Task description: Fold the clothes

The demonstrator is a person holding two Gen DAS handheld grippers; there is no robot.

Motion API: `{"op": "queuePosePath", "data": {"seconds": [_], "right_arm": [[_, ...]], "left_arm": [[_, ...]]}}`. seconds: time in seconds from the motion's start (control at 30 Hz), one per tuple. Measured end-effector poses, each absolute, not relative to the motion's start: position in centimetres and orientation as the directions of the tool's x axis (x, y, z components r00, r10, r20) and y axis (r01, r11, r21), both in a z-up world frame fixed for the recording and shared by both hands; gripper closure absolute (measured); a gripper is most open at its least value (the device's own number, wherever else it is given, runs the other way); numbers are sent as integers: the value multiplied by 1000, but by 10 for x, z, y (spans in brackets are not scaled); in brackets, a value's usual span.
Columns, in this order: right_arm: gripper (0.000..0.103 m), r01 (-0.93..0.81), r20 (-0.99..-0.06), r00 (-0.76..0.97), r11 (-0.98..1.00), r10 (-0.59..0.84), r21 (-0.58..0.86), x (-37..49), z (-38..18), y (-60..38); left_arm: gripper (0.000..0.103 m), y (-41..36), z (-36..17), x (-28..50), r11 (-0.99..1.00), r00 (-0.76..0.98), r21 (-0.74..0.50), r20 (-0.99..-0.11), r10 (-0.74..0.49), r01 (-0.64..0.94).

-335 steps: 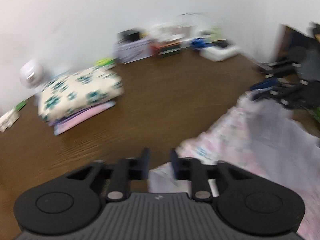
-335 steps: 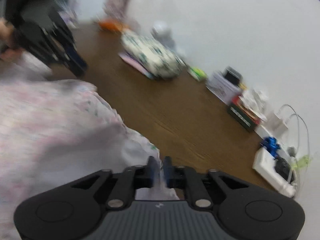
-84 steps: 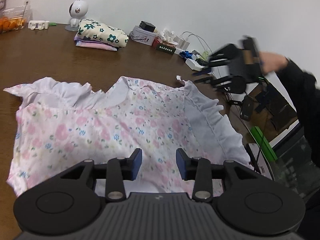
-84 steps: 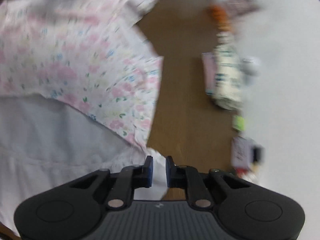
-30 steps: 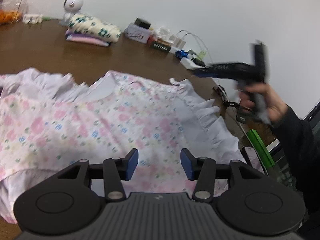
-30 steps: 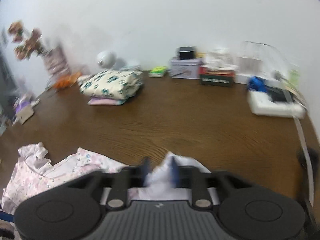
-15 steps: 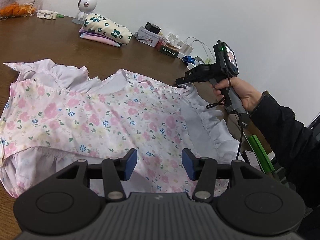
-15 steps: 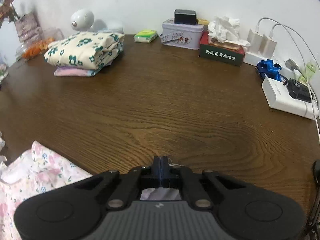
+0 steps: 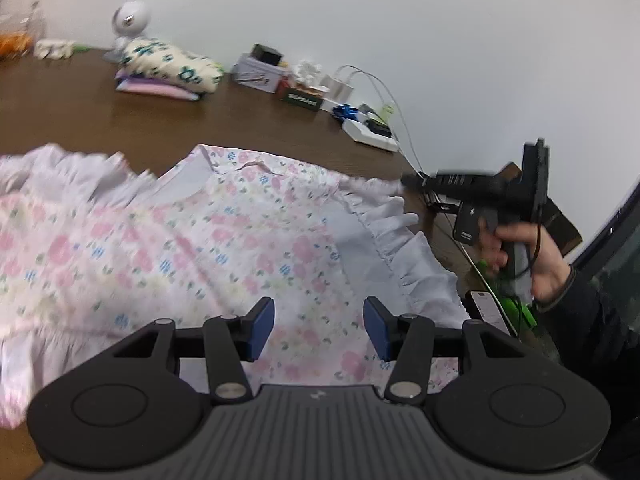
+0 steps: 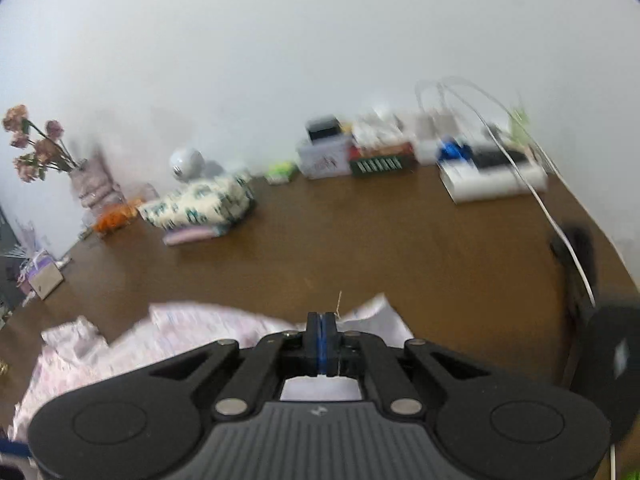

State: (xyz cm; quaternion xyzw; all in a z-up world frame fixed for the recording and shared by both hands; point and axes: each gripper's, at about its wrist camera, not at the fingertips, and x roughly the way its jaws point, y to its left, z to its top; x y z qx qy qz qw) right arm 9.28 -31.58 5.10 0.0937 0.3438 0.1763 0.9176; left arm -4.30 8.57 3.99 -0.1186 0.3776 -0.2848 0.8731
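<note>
A pink floral dress (image 9: 200, 240) with white ruffled sleeves lies spread on the brown table (image 9: 120, 128). My left gripper (image 9: 319, 324) hovers open above its lower middle, with nothing between the blue pads. At the right, a hand holds my right gripper (image 9: 405, 180), whose tip is on the end of the ruffled sleeve (image 9: 384, 208), and the sleeve is drawn out toward it. In the right wrist view the right gripper (image 10: 321, 320) is shut, with white sleeve fabric (image 10: 372, 320) spilling out beside and under it and a loose thread sticking up.
A folded stack of clothes (image 9: 168, 68) lies at the back by a white round figure (image 9: 130, 20). Boxes, a white power strip (image 9: 370, 134) and cables line the wall. A vase of flowers (image 10: 80, 176) stands far left. The table's right edge (image 10: 592, 220) is close to the sleeve.
The right gripper's jaws closed on the sleeve tip, then it swung right and pulled the sleeve outward. The left gripper stayed open over the dress.
</note>
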Motion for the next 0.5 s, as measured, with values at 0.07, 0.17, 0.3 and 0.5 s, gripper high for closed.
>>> {"op": "queuePosePath", "data": {"seconds": [0.07,0.17,0.3,0.5], "right_arm": [[103,-242,-637,673,926,376,291,93,35,-317],[103,-240,-687,626,929,369,280,93,17,-312],[92,-243,-673,647,933,359,264,88,30,-317],[87,-310,-582,717,923,383,226,90,71,-322]], "left_arm": [[52,81,40,-39,811,553,-412,-594,-585,415],[52,82,39,-37,817,557,-414,-598,-576,400],[47,97,39,-34,840,580,-416,-609,-541,348],[38,112,63,21,859,572,-375,-641,-512,349]]}}
